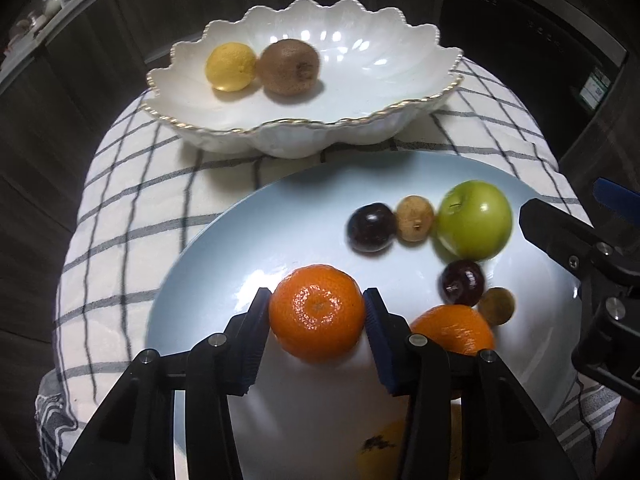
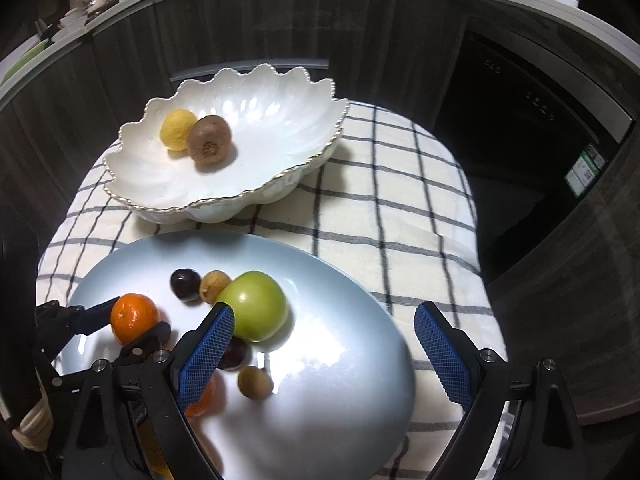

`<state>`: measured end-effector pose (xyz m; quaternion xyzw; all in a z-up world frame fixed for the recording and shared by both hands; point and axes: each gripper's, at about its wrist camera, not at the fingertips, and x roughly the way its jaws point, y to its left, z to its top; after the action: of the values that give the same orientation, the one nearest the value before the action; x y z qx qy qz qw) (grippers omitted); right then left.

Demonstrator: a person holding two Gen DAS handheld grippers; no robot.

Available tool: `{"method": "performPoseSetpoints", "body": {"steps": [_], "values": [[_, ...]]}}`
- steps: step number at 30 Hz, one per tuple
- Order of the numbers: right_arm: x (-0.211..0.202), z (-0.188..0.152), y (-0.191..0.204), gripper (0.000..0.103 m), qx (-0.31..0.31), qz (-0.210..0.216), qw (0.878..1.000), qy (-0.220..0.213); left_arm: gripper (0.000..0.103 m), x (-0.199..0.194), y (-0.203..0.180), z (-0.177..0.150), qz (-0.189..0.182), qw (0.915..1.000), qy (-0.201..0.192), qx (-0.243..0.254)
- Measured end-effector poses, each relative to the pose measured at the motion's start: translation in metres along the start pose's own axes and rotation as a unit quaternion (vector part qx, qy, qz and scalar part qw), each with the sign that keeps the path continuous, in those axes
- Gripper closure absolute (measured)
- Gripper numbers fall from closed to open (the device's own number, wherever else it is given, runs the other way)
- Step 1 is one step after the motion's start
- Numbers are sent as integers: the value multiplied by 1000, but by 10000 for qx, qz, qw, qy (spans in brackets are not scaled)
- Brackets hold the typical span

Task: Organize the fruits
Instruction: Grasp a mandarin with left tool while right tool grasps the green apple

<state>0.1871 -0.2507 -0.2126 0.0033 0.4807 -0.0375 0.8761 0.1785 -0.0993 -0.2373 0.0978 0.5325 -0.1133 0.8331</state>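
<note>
Fruit crowds the blue plate point(image 1: 208, 248); left claw point(image 1: 316, 312) pinches a mandarin point(image 1: 317, 311), right claw point(image 2: 324, 344) spread beside the apple point(image 2: 256, 304).

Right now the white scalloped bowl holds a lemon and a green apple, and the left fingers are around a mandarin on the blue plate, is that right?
Not quite. Beside the lemon in the white scalloped bowl sits a brown kiwi, not a green apple. The green apple is on the blue plate; the left wrist view shows it. The left fingers are indeed around a mandarin there.

My work surface: a checked cloth point(image 2: 400, 208) covers it, bearing a scalloped white bowl point(image 2: 280, 184) and, nearer me, a pale blue plate point(image 2: 352, 360).
</note>
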Motion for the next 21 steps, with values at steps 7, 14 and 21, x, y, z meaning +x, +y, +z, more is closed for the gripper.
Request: {"method": "performPoseSetpoints", "body": {"steps": [7,14,21], "values": [[17,7,19,11,-186,213,9993,247,58,-2,24,1,206,9994,-71,-285],[33,9,23,13,-129,306,9985,439,58,-3,34,6,338,9984,-180,-411],[48,7,25,36,-89,488,9967,648,58,-1,38,9,350,9981,-165,-480]]}}
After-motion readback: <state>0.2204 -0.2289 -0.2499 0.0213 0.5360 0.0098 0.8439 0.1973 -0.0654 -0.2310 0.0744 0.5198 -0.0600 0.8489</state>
